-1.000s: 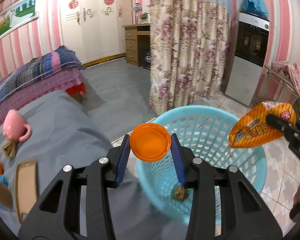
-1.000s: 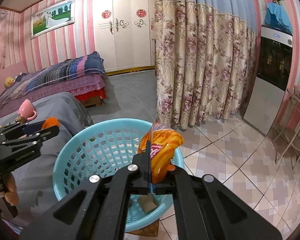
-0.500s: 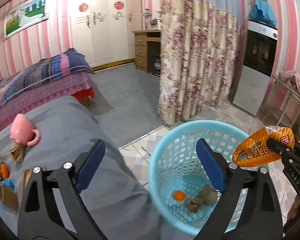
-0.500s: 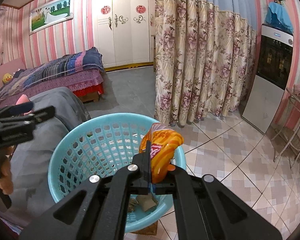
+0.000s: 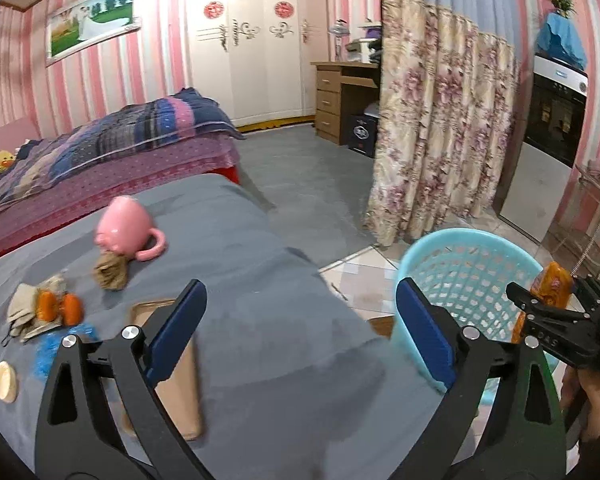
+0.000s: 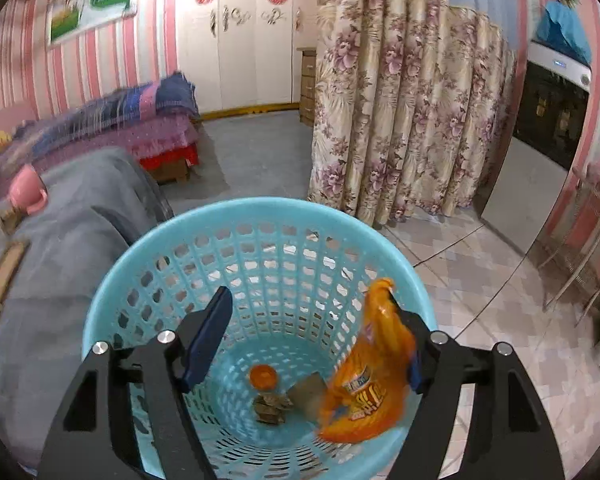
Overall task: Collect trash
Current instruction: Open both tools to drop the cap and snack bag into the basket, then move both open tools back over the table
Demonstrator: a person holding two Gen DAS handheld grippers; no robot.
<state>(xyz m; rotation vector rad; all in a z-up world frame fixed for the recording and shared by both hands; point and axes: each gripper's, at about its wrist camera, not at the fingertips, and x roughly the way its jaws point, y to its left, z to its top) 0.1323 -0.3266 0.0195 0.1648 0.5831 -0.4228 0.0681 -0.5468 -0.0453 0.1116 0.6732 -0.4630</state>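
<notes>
Pink-striped walls and a flowered curtain back a grey-covered worktop with a blue basket standing on the tiled floor at its edge. Above the basket the right claw has just been opening; the orange snack bag lies loose against one pad. An orange lid lies on the basket's bottom. Over the worktop the left claw stands wide and empty, its jaws just opened. A pink mug lies near the worktop's far edge.

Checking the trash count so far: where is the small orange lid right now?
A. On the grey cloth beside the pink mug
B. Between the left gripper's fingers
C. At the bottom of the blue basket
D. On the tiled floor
C: the right wrist view shows the orange lid lying at the bottom of the blue basket, next to crumpled scraps.
</notes>
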